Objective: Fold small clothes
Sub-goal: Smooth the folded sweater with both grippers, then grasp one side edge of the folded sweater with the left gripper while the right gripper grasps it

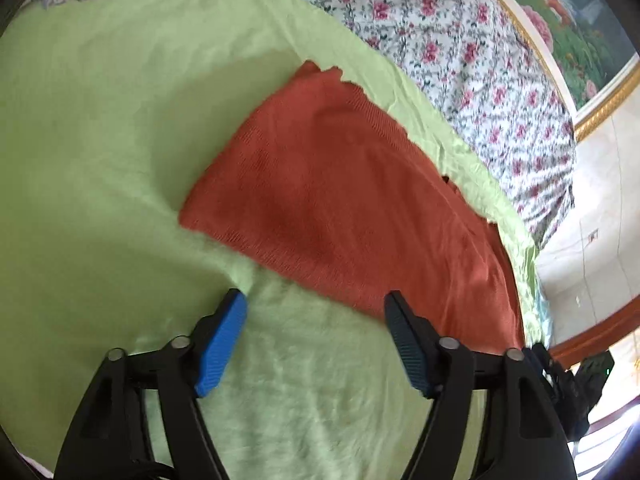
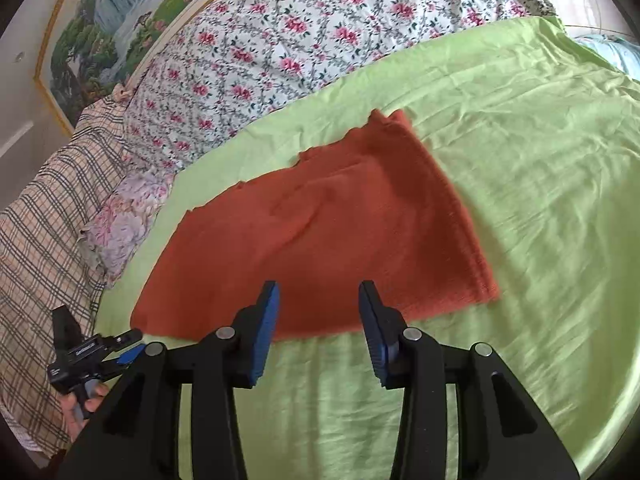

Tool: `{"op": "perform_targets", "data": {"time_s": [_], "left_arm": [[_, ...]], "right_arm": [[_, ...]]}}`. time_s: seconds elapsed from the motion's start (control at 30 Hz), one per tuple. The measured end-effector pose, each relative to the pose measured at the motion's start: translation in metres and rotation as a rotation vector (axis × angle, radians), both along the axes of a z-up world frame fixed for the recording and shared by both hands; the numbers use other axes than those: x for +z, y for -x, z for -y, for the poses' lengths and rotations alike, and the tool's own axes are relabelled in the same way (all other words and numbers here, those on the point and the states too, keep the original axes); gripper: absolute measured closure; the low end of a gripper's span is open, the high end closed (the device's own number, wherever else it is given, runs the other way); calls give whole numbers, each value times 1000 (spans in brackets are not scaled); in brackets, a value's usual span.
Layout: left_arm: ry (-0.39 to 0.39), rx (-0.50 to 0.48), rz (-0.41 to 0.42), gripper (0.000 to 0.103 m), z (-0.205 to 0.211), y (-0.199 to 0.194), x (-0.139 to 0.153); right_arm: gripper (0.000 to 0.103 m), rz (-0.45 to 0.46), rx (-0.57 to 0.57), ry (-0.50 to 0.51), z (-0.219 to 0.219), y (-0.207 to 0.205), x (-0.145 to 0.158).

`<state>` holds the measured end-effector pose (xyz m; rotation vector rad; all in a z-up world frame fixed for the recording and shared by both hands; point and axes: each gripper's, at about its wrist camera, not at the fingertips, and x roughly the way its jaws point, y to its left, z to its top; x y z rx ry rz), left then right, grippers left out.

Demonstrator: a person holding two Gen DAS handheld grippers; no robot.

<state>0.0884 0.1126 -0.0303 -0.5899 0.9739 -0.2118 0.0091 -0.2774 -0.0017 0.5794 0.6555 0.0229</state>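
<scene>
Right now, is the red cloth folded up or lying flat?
Lying flat: the red cloth is spread on the green sheet. Whether it is doubled over, I cannot tell.
</scene>
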Motion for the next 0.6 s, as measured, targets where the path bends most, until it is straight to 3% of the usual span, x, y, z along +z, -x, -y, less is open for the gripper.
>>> {"op": "perform_targets", "data": {"time_s": [0.23, 0.37, 0.43, 0.47, 0.5, 0.6], "left_arm": [[17, 124, 35, 24, -6, -43, -6], [-39, 142, 38, 28, -2, -58, -4], [-59, 141, 37, 46, 0, -62, -3], [-55, 119, 31, 72, 1, -65, -2], [-43, 97, 26, 86, 1, -68, -2], [-85, 63, 90, 92, 12, -66, 20]], "right_arm": [[59, 15, 33, -16, -10, 0, 3], [57, 19, 29, -30, -6, -1, 4], [57, 18, 25, -36, -2, -3, 3], [57, 16, 23, -44, 1, -5, 3], [57, 16, 23, -51, 3, -7, 3], [57, 21, 24, -56, 9, -13, 6]]}}
